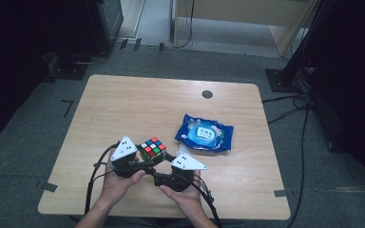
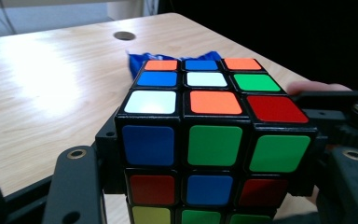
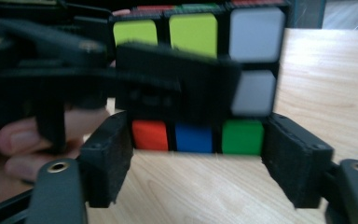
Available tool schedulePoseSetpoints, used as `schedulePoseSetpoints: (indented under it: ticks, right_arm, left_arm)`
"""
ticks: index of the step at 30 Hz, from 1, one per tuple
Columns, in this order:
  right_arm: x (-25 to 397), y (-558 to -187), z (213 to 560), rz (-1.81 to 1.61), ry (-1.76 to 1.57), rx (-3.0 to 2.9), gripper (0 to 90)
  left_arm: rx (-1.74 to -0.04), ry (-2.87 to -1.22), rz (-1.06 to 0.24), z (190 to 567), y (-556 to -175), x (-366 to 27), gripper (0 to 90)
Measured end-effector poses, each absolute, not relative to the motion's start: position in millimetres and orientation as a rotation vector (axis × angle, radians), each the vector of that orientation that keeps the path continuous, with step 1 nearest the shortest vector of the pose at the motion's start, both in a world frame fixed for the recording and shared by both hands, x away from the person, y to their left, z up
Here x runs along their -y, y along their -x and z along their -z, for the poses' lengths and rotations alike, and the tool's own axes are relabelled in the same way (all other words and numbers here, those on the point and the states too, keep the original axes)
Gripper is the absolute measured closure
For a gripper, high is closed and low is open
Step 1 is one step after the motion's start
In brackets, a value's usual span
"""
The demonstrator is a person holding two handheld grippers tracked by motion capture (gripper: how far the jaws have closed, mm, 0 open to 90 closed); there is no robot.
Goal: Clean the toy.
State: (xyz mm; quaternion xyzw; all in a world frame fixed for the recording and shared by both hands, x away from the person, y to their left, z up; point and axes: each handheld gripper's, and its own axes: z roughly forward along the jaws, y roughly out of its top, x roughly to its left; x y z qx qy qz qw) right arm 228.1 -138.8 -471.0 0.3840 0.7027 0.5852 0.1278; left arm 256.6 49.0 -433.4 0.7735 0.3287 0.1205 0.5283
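The left gripper (image 1: 140, 164) squeezes the puzzle cube (image 1: 153, 149) from the left side, near the front edge of the wooden table (image 1: 123, 104). The cube is square with shiny colored tiles. The right gripper (image 1: 164, 166) has its jaws close on each side of the cube's bottom row; I cannot tell if they touch. Farther right lies a crinkly blue packet (image 1: 204, 133). The table's back half has lots of room.

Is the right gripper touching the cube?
Touching. In the right gripper view, the right gripper has both pads pressed against the bottom layer of the cube, no gap on either side.
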Motion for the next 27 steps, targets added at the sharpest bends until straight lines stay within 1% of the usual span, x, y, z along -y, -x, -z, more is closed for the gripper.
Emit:
schedulePoseSetpoints:
  ticks: [3,7,12,17,19,23,27]
  right_arm:
    - [138.7,-226.0,471.2,-1.658,-1.070,-2.029,33.2]
    - [140.1,-225.3,470.0,-1.598,-0.984,-2.036,34.2]
    - [140.7,-221.7,470.6,-1.451,-0.769,-2.051,34.3]
    - [134.8,-213.5,471.1,-1.274,-0.530,-2.037,34.4]
    - [133.9,-212.9,471.4,-1.244,-0.495,-2.031,34.3]
    - [133.2,-213.8,471.2,-1.293,-0.570,-2.026,33.3]
    - [142.5,-219.6,472.1,-1.482,-0.855,-2.058,30.5]
  left_arm:
    - [-0.789,-1.851,-0.297,433.4,-256.8,-48.9,34.2]
    - [-0.802,-1.868,-0.227,432.5,-261.3,-51.8,33.8]
    - [-0.823,-1.874,-0.142,426.8,-265.2,-54.8,32.0]
    - [-0.829,-1.921,-0.088,424.4,-268.3,-57.4,32.8]
    - [-0.816,-1.925,-0.092,423.8,-267.8,-58.5,33.7]
    - [-0.825,-1.894,-0.106,422.9,-267.1,-60.3,34.2]
    - [-0.877,-1.768,-0.112,423.2,-269.1,-69.8,34.2]
